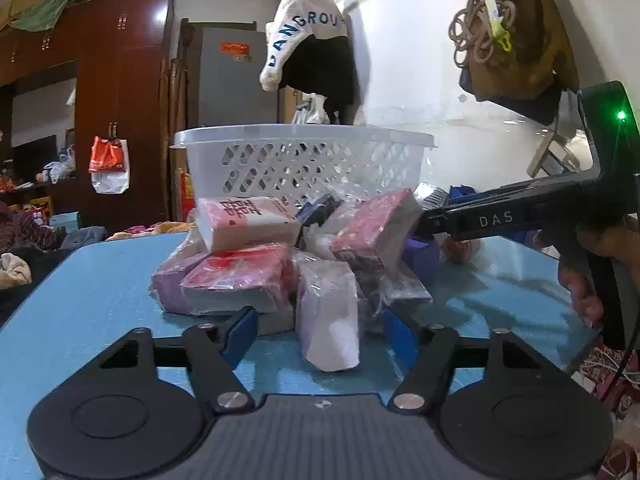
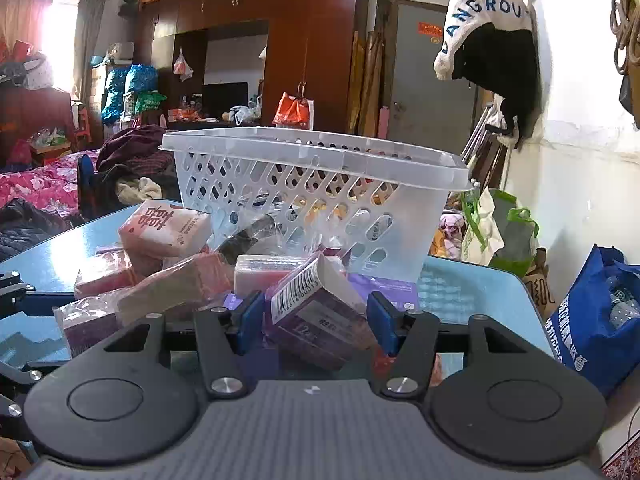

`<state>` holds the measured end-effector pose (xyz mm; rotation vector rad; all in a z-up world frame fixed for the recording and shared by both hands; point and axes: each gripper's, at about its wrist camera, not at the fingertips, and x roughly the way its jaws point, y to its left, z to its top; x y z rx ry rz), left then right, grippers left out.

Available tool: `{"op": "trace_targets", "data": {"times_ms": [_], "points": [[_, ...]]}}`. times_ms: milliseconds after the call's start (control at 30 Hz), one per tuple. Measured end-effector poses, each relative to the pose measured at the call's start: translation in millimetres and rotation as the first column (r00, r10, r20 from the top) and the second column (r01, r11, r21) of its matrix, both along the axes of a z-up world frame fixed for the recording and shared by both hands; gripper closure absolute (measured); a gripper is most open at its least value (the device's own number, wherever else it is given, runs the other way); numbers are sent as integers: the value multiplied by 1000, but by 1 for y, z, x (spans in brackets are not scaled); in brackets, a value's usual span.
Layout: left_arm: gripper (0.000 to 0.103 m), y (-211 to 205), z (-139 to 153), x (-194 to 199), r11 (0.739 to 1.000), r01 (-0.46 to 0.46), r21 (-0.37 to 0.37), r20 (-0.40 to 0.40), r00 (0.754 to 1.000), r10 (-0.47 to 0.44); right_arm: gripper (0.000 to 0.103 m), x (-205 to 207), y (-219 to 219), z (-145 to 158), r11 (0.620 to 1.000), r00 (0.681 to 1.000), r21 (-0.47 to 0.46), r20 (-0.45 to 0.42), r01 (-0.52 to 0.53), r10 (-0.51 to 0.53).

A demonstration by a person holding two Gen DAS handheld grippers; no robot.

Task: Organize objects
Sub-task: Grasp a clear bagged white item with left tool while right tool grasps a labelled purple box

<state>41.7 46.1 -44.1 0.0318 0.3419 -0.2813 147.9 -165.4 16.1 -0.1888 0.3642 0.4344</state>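
Packets [image 1: 280, 264] heap before basket [image 1: 304, 160]; right gripper [image 1: 496, 216] reads "DAS".

Dim room, bright pink glow from the window [image 2: 60, 36], shiny glare on the blue table [image 1: 100, 300], edges bent round, corners black, slightly blurry.

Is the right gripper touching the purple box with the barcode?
Cannot tell. Right wrist view: purple box sits between the open right gripper fingers; no contact plainly visible.

White lattice basket [image 1: 304, 160], pink and purple packets [image 1: 240, 276], blue table [image 1: 80, 300].
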Motion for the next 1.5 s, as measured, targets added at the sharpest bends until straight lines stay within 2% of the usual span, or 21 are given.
{"op": "trace_targets", "data": {"times_ms": [33, 100, 333, 633, 833, 1333, 1500], "points": [[55, 1, 0, -1, 1000, 13, -6, -1, 1000, -13, 44, -2, -1, -1, 1000, 1000, 9, 4, 0, 0], [63, 0, -1, -2, 1000, 21, -3, 1, 1000, -21, 44, -5, -6, 0, 999, 1000, 44, 15, -9, 9], [64, 0, -2, -13, 999, 18, 29, 46, 999, -19, 44, -11, -16, 3, 994, 998, 110, 56, -11, 5], [66, 13, 10, -29, 1000, 7, -15, 131, 991, -5, 44, -15, -22, 4, 986, 995, 166, 100, -12, -5], [66, 17, 11, -29, 1000, -2, -31, 153, 988, 6, 45, -16, -28, 5, 977, 994, 213, 109, -17, -6], [66, 25, 17, -34, 997, 21, -70, 197, 980, -7, 45, -22, -32, 5, 968, 988, 249, 150, -11, -27], [67, 31, 26, -34, 995, 28, -100, 217, 976, -6, 45, -25, -37, 13, 953, 988, 298, 151, -45, -1]]}}
